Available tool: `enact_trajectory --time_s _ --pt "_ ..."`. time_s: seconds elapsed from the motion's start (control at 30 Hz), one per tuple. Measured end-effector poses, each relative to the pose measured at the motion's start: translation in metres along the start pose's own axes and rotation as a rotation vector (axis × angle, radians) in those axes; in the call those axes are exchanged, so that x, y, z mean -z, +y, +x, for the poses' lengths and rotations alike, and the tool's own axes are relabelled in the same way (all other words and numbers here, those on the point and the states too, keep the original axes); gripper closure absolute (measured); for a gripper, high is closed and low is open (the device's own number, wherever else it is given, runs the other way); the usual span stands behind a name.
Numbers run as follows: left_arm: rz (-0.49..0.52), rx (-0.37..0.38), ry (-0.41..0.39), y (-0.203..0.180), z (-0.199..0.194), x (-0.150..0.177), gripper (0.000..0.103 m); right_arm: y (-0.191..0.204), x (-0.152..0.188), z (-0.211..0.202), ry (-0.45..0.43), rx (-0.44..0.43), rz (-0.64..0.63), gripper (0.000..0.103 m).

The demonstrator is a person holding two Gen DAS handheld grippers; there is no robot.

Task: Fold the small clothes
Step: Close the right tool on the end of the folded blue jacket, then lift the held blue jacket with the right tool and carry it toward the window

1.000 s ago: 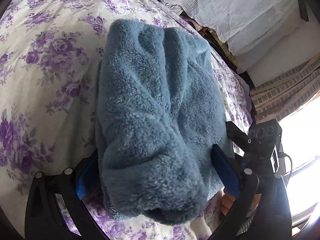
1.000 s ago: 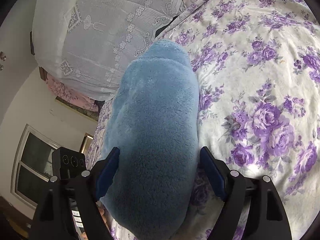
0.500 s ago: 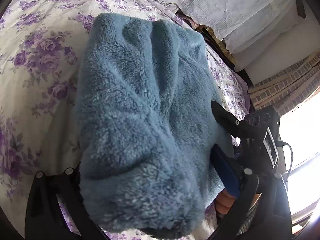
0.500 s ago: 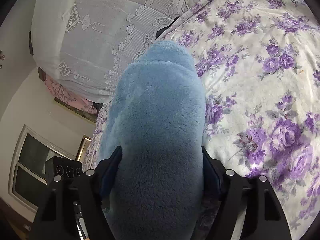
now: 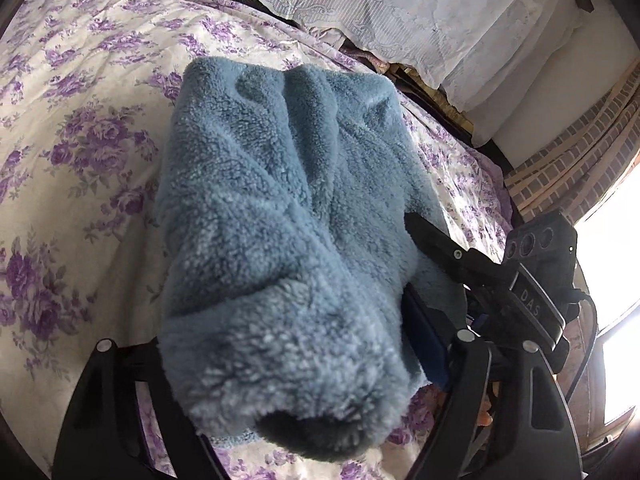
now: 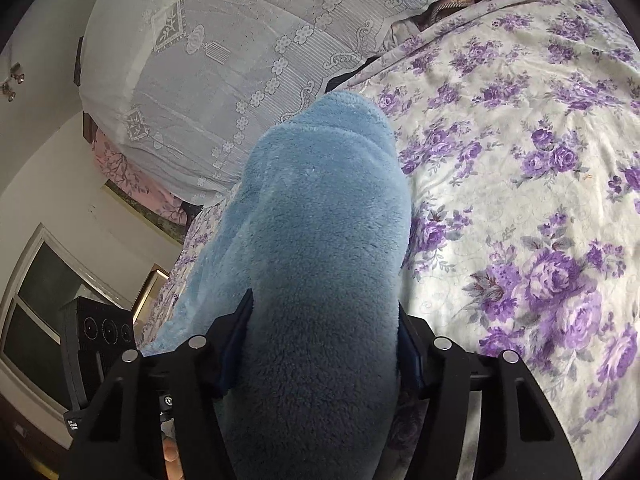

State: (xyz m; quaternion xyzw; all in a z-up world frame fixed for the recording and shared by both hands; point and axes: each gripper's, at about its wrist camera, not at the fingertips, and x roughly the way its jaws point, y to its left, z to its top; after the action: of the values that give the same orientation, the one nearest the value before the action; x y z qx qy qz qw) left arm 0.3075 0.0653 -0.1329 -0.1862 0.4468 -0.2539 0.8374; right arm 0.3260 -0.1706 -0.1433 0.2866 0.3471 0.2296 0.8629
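Both claws have just been closing. The right claw (image 6: 320,344) pinches the blue fleece (image 6: 320,240); the left claw (image 5: 280,360) squeezes its other bundled end. It lies mid-bed (image 5: 80,200). Take every layer before lifting together.

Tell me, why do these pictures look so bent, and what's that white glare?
Left wrist view: fisheye lens bulges the bedspread, dark corners; window at right is blown out white; fleece nearest the lens is soft. Right wrist view: same bulge, even daylight, no glare; close fleece blurs.
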Motion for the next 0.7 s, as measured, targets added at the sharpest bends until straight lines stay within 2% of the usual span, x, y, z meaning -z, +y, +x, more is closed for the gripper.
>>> enact_trajectory --time_s 0.27,0.7 --pt "0.045 -0.013 -0.033 -0.025 -0.009 0.024 0.025 -0.001 0.012 -0.037 -0.024 0.03 0.001 0.041" --pt "0.055 0.041 -0.035 -0.057 -0.021 0.082 0.025 -0.006 0.054 -0.11 -0.028 0.066 -0.025 0.041"
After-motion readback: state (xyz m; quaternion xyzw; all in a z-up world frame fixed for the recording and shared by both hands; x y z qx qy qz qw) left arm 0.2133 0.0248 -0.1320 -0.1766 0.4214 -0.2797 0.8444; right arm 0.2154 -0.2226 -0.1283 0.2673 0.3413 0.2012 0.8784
